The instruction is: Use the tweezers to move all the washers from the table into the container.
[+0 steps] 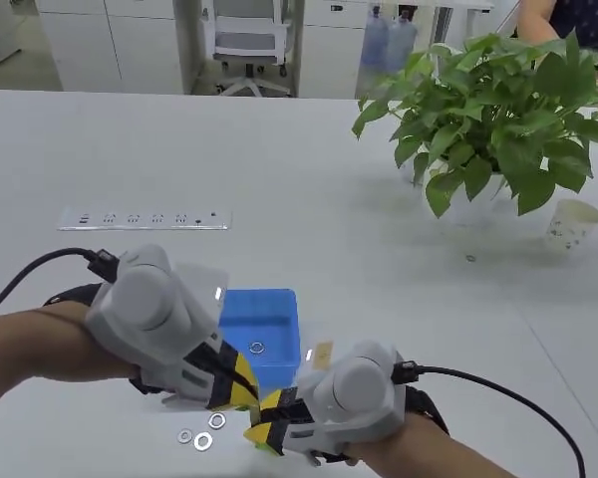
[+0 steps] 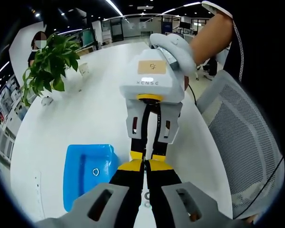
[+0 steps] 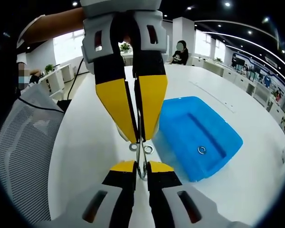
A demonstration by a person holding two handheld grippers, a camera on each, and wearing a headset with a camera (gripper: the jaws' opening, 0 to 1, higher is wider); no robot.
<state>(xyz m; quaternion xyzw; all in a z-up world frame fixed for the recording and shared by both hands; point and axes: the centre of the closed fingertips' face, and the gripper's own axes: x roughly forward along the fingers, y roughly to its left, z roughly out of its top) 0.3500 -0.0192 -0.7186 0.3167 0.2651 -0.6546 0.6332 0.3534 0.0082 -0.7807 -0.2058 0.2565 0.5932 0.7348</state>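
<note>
Just beside the near corner of the blue container (image 1: 262, 317), the left gripper (image 1: 239, 378) and right gripper (image 1: 267, 418) meet tip to tip low over the bench (image 1: 309, 189). Between them run the tweezers (image 3: 140, 154). In the right gripper view the thin metal strip is caught at one end between the right fingers (image 3: 125, 167), which are drawn almost together on it. It then passes up between the left fingers (image 3: 116, 104), closed to a narrow slit around it. Three washers (image 1: 202, 439) lie loose on the bench just under and beside the fingers, close to the container wall, and one washer (image 1: 256, 348) lies inside the container. Whether the tweezers have a washer pinched cannot be told. The step in hand looks like a pick-up, with most of the job left. The next move likely calls for setting the tweezer tips astride one washer and squeezing gently enough that it does not flick away, then lifting it over the rim and easing the squeeze.
</note>
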